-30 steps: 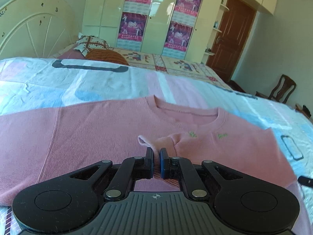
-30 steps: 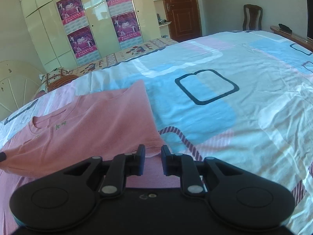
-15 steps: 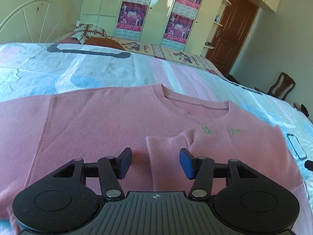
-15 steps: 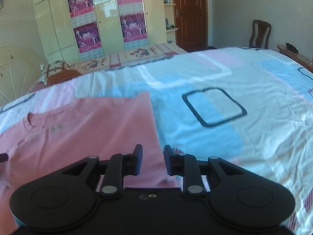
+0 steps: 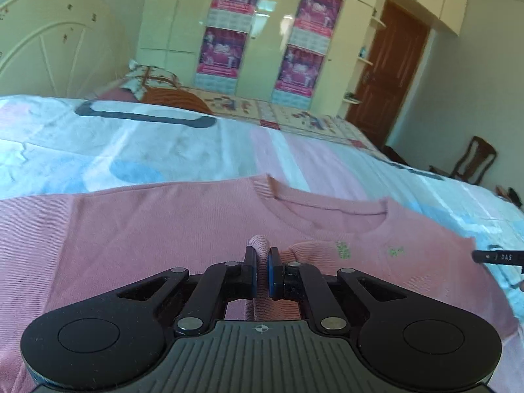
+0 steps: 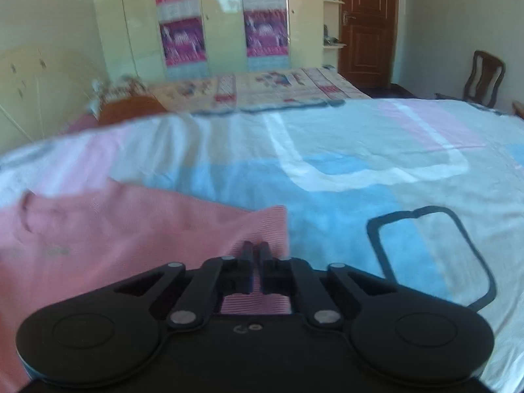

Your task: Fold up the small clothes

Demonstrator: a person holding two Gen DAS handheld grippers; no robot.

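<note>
Left wrist view: the left tool (image 5: pixel 261 255) sits at 6 o'clock with its two blue-padded fingers (image 5: pixel 273 271) pressed together on a ridge of pink knit, a sleeve cuff (image 5: pixel 259 241) that pokes up between and just past the tips. The cuff belongs to the pink sweater (image 5: pixel 157 229), which lies flat on the bed (image 5: pixel 137 150) and fills the lower half of the view from 9 o'clock to 3 o'clock, its round neckline (image 5: pixel 327 203) at about 1 o'clock from the fingers. Two small green embroidered marks (image 5: pixel 342 249) lie just right of the fingers on the chest. At 3 o'clock a black bar with white lettering (image 5: pixel 497 257) enters from the edge, above the sweater's far side. Behind the bed, a cream wardrobe (image 5: pixel 268 32) with posters stands at 12 o'clock, a brown door (image 5: pixel 389 75) at 1 o'clock, a wooden chair (image 5: pixel 475 160) at 2 o'clock.

Right wrist view, somewhat blurred: the right tool (image 6: pixel 256 255) at 6 o'clock has its fingers drawn nearly together on the ribbed edge (image 6: pixel 271 226) of the sweater, with striped pink fabric showing beneath them; only a thin slit shows between the tips. The sweater spreads from there toward 9 o'clock. The patterned sheet, blue, white and pink with a dark outlined rectangle (image 6: pixel 432 255) at 4 o'clock, covers the rest of the bed. No containers show in either view.
</note>
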